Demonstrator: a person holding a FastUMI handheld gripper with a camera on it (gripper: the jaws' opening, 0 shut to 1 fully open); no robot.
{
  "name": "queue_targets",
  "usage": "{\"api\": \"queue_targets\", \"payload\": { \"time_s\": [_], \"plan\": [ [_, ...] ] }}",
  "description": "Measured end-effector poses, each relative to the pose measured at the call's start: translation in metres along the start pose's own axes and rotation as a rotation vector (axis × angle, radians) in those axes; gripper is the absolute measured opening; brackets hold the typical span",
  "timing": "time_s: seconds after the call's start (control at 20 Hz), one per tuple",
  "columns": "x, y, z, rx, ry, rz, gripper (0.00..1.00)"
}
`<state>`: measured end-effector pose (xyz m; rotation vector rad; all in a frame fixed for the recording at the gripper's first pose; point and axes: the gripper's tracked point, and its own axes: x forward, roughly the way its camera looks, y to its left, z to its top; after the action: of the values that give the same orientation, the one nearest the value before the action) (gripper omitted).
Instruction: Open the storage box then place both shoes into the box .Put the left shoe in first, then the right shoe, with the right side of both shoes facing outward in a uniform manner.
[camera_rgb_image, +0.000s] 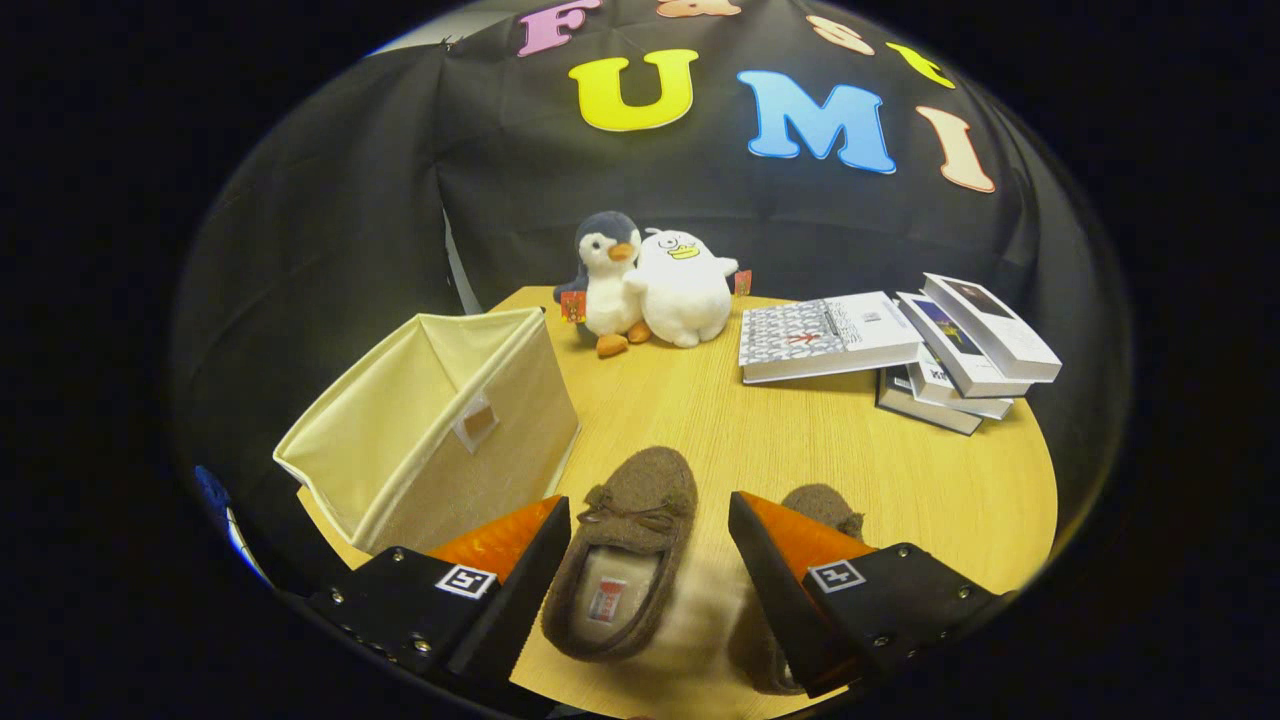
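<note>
Hand-held gripper (650, 520) gapes wide above the worktop (800, 440) — one brown shoe (625, 545) between its fingers, the other shoe (825, 505) behind the right finger. Open beige box (440, 420) sits just left.

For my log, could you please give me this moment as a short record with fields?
tool: tool open, fingers apart over the table
left shoe: brown shoe between the fingers, opening up
right shoe: second shoe partly behind the right finger
box: box open, beside the left finger, nothing visible inside
beyond: two plush toys, books
</note>
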<state>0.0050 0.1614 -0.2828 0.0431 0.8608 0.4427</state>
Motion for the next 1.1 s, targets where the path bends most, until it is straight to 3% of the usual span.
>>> {"api": "queue_targets", "payload": {
  "time_s": [0.45, 0.55, 0.65, 0.85, 0.95, 1.0, 1.1],
  "plan": [
    [0.028, -0.012, -0.059, -0.036, 0.158, -0.023, 0.98],
    [0.034, -0.014, -0.069, -0.020, 0.191, -0.031, 0.93],
    [0.039, -0.014, -0.078, 0.014, 0.228, -0.034, 0.80],
    [0.042, -0.001, -0.081, 0.134, 0.268, -0.010, 0.35],
    [0.042, -0.006, -0.080, 0.171, 0.277, -0.050, 0.11],
    [0.043, -0.005, -0.079, 0.185, 0.276, -0.045, 0.06],
    [0.038, 0.000, -0.073, 0.227, 0.270, -0.030, 0.06]
  ]
}}
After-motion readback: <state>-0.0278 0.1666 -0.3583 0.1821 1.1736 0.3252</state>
